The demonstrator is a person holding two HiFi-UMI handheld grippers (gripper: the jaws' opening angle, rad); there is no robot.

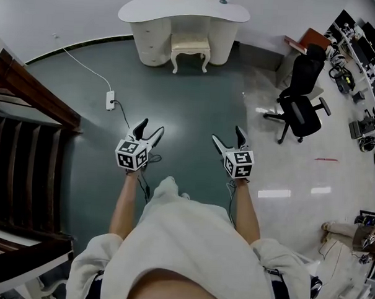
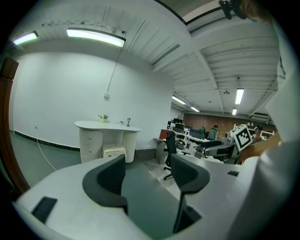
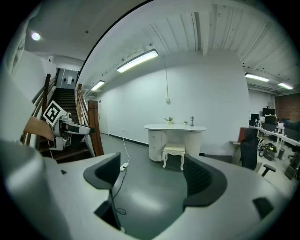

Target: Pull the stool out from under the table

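Observation:
A cream stool (image 1: 190,50) stands tucked under the white curved table (image 1: 181,9) against the far wall. Both show far ahead in the left gripper view, stool (image 2: 115,151) under table (image 2: 108,125), and in the right gripper view, stool (image 3: 174,150) under table (image 3: 174,127). My left gripper (image 1: 152,127) and right gripper (image 1: 227,135) are held side by side in front of the person, well short of the stool. Each is open with nothing between its jaws, as the left gripper (image 2: 147,166) and right gripper (image 3: 152,171) show in their own views.
A black office chair (image 1: 299,101) stands at the right of the green floor. A white power strip (image 1: 110,99) with its cable lies on the floor to the left. A wooden staircase (image 1: 22,107) fills the left edge. Desks with computers (image 1: 362,54) line the far right.

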